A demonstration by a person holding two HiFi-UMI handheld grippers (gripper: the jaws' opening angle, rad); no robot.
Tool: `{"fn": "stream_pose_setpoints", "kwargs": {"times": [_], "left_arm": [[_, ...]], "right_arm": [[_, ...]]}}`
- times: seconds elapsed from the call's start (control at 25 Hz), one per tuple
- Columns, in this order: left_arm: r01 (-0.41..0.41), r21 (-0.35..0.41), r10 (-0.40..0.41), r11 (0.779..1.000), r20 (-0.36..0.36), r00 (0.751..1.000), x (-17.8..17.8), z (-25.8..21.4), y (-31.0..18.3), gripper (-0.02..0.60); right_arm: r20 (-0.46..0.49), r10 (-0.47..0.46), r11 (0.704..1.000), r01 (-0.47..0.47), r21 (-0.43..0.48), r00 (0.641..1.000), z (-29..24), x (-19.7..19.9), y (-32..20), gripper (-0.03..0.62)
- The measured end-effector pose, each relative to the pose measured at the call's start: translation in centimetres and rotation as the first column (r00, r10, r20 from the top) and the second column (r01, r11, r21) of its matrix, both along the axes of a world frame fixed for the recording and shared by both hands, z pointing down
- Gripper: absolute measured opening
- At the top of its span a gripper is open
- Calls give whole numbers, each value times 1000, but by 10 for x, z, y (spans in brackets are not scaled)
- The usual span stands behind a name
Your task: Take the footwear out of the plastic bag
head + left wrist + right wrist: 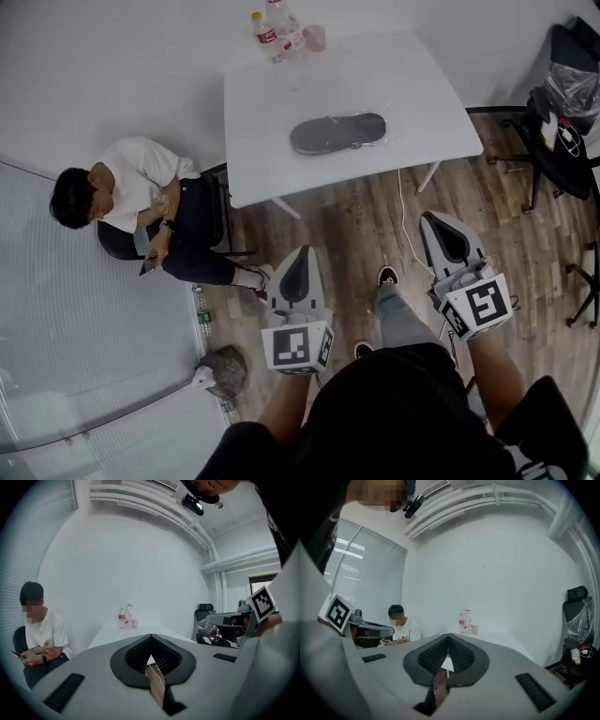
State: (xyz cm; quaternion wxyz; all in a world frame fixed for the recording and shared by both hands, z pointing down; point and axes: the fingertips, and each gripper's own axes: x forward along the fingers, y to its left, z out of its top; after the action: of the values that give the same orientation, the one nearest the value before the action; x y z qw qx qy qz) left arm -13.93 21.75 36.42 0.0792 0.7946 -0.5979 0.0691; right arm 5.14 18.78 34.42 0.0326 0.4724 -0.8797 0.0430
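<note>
A dark grey slipper in a clear plastic bag point(339, 132) lies near the middle of the white table point(262, 103). My left gripper point(301, 251) is held over the wooden floor, well short of the table's near edge, shut and empty. My right gripper point(434, 217) hangs to the right, near the table's front right leg, also shut with nothing in it. In the left gripper view the jaws point(150, 636) meet with the table far ahead. The right gripper view shows the same closed tips point(448, 636).
Bottles and a pink cup point(284, 31) stand at the table's far edge. A person point(141, 202) sits on a chair left of the table. A black office chair with a bag point(561, 122) stands at the right. A white cable point(405, 211) lies on the floor.
</note>
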Motion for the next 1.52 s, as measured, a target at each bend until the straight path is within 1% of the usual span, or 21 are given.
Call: {"fn": "stream_pose_setpoints", "kwargs": {"times": [0.12,0.36,0.56,0.68,0.88,1.0,1.16,1.52], "left_arm": [[3,-3,-3,1000,20,1000,7,-3,-23,21],[25,-11,-24,1000,59,998,23,-4,-61,20],[19,-22,-17,1000,80,997,42,-1,-90,20],[21,-23,-19,1000,94,995,45,-3,-106,21],[52,-20,-49,998,108,993,47,-4,-129,20],[71,-12,-69,997,114,991,47,-5,-138,20],[95,-7,-93,995,118,989,47,-5,-142,20],[90,6,-90,996,138,986,55,-10,-138,20]], "right_arm": [[16,0,1000,0,-17,1000,0,8,-25,17],[6,-37,999,37,2,999,-1,16,-65,17],[7,-44,999,44,0,999,4,29,-92,17],[2,-47,999,47,11,999,2,31,-109,17],[-12,-81,996,81,32,997,-1,32,-133,17],[-31,-90,994,92,59,995,-4,33,-145,17],[-24,-107,992,108,70,994,-7,34,-154,17],[-36,-116,989,119,88,993,-10,43,-150,17]]}}
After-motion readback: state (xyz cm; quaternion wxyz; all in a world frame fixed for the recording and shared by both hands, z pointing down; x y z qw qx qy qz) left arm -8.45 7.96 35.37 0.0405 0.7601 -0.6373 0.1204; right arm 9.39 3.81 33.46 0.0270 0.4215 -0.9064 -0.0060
